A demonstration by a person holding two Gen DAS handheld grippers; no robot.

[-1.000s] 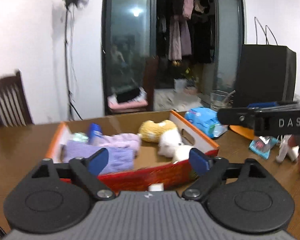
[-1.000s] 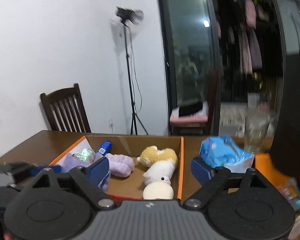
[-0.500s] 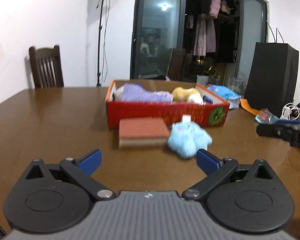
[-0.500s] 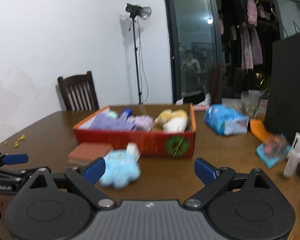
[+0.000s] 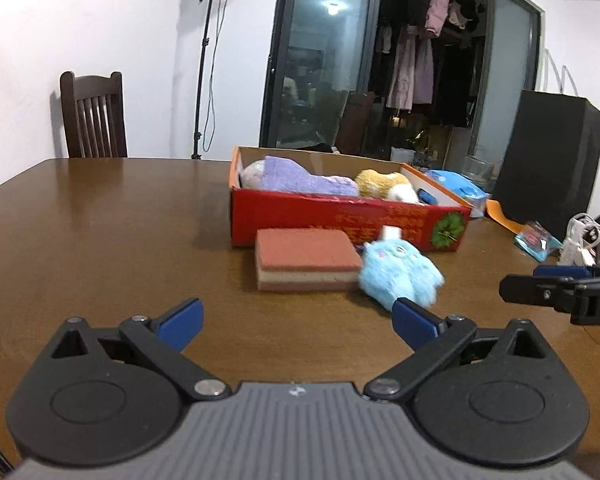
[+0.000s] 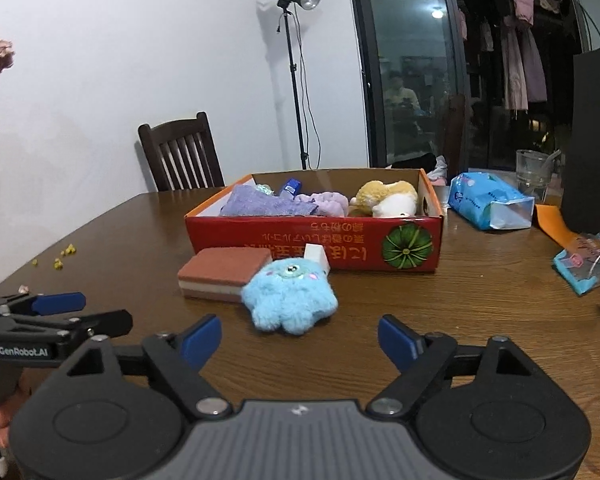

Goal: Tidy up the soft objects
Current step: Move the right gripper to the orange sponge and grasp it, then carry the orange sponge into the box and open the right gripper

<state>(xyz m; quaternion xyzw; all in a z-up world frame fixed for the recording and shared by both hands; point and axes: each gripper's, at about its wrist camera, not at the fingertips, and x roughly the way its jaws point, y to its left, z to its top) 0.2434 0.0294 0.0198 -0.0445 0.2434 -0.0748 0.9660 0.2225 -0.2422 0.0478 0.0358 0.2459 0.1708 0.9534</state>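
Plenty of bare table [image 6: 480,320] before both unclenched, empty grippers (right [image 6: 300,338] closing, left [image 5: 296,320] wide); sponge [image 6: 224,274] touches blue plush [image 6: 290,300] beside red box [image 6: 320,240].

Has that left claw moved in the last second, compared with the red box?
Yes. The left claw has backed away from the red box, which now sits farther off across the table.

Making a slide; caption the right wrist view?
Right gripper, closing on nothing, faces a blue plush and sponge before the red box.
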